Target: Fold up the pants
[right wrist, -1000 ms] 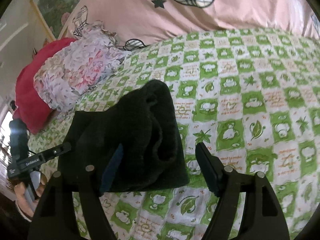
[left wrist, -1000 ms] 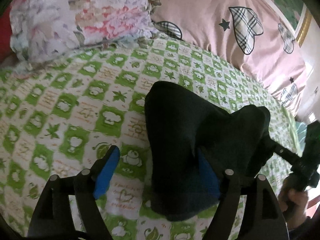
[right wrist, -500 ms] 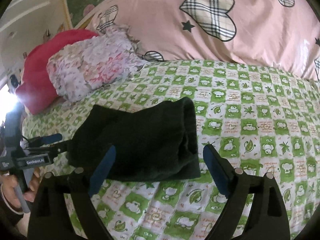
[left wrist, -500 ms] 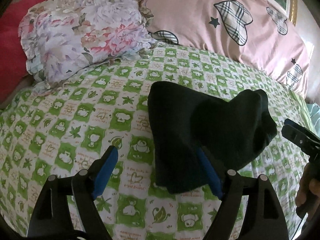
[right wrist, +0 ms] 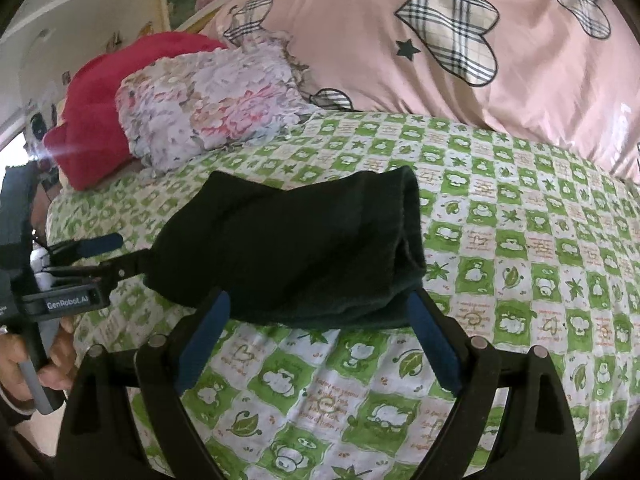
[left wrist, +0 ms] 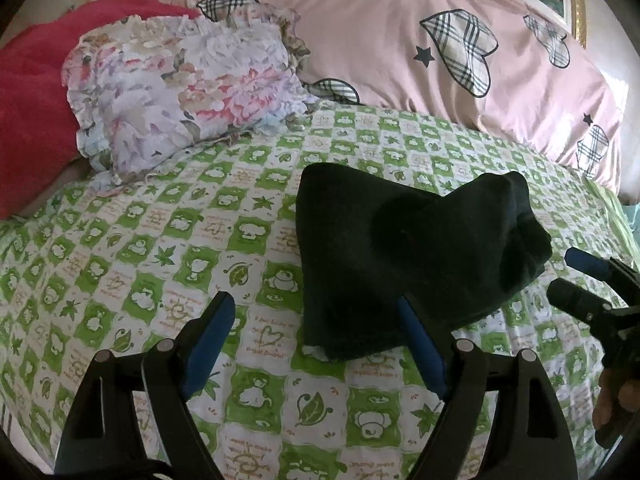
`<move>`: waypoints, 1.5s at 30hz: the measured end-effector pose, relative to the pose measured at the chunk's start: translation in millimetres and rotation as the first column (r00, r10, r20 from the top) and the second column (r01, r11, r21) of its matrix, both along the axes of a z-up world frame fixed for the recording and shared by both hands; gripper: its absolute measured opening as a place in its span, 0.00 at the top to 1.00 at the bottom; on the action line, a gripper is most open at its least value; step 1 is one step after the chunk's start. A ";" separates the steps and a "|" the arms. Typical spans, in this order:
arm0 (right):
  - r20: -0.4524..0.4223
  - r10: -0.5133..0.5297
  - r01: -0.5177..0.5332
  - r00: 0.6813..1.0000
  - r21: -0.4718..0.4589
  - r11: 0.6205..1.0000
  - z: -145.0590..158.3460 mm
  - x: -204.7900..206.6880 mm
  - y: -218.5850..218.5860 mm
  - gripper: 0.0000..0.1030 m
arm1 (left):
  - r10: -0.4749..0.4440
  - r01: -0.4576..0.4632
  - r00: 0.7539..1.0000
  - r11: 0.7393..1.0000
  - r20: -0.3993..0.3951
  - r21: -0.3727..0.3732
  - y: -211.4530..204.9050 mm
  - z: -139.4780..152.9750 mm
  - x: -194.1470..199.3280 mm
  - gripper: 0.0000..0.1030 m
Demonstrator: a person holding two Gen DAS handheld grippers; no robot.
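The black pants [left wrist: 408,256] lie folded into a thick bundle on the green-and-white checked bedsheet [left wrist: 168,264]. In the left wrist view my left gripper [left wrist: 316,332] is open just short of the bundle's near left corner, its right fingertip [left wrist: 424,344] in front of the cloth. In the right wrist view the pants [right wrist: 300,248] lie just past my right gripper [right wrist: 318,336], which stands wide open at their near edge and grips nothing. Each gripper also shows in the other's view: the right gripper [left wrist: 592,280] beside the bundle's right end, the left gripper [right wrist: 80,264] at its left end.
A floral ruffled pillow [left wrist: 180,92] and a red blanket [left wrist: 28,92] lie at the back left. A pink quilt with plaid hearts [left wrist: 440,60] runs along the back. A person's hand [right wrist: 24,364] holds the left gripper's handle.
Both grippers have drawn back from the pants, whose fold now lies free on the sheet. The right jaws have spread wider, and more of the pillows has come into view.
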State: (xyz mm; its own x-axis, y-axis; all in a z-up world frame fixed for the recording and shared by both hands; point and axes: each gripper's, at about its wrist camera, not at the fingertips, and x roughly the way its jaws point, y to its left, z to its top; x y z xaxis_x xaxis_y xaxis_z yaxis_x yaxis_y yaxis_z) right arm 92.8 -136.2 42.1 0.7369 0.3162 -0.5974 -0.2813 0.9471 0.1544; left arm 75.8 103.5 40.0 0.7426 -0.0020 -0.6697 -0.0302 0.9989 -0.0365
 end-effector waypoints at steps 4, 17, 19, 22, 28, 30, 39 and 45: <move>-0.009 0.008 -0.009 1.000 -0.026 1.000 -7.0 1.0 7.3 0.12 | 0.003 -0.003 1.000 1.000 -0.007 0.000 -1.3 -5.7 -0.1 0.19; -0.024 0.004 -0.004 1.000 -0.005 1.000 -17.6 3.0 12.4 0.12 | 0.028 -0.029 1.000 0.999 0.003 0.041 -3.8 -16.8 2.6 0.16; -0.024 0.004 -0.004 1.000 -0.002 1.000 -18.7 2.9 11.9 0.12 | 0.035 -0.035 0.999 0.998 0.010 0.057 -4.8 -17.2 2.6 0.15; -0.027 0.001 -0.001 1.000 0.001 1.000 -20.9 3.0 11.1 0.12 | 0.042 -0.044 0.999 0.996 0.017 0.073 -5.9 -17.6 2.8 0.13; -0.033 -0.004 0.005 0.999 0.008 1.000 -22.7 4.4 9.2 0.12 | 0.051 -0.053 0.998 0.994 0.020 0.094 -7.5 -18.5 3.7 0.11; -0.031 -0.004 0.004 0.999 0.006 1.000 -22.8 4.5 8.7 0.12 | 0.053 -0.054 0.998 0.994 0.021 0.099 -8.0 -18.4 4.0 0.10; -0.033 0.001 -0.001 0.999 0.006 1.000 -23.0 3.5 9.4 0.12 | 0.055 -0.058 0.998 0.992 0.025 0.114 -8.8 -17.9 2.3 0.09; -0.035 0.011 -0.011 0.999 0.002 1.000 -24.2 1.8 11.9 0.12 | 0.047 -0.050 0.999 0.991 0.022 0.122 -10.6 -19.0 1.3 0.08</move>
State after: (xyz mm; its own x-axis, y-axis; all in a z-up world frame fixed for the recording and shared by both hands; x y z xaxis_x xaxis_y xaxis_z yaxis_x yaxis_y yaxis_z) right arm 94.6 -124.3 17.8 0.7118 0.3252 -0.6226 -0.2859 0.9438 0.1660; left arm 77.1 92.9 21.0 0.7525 0.1158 -0.6484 -0.0794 0.9932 0.0853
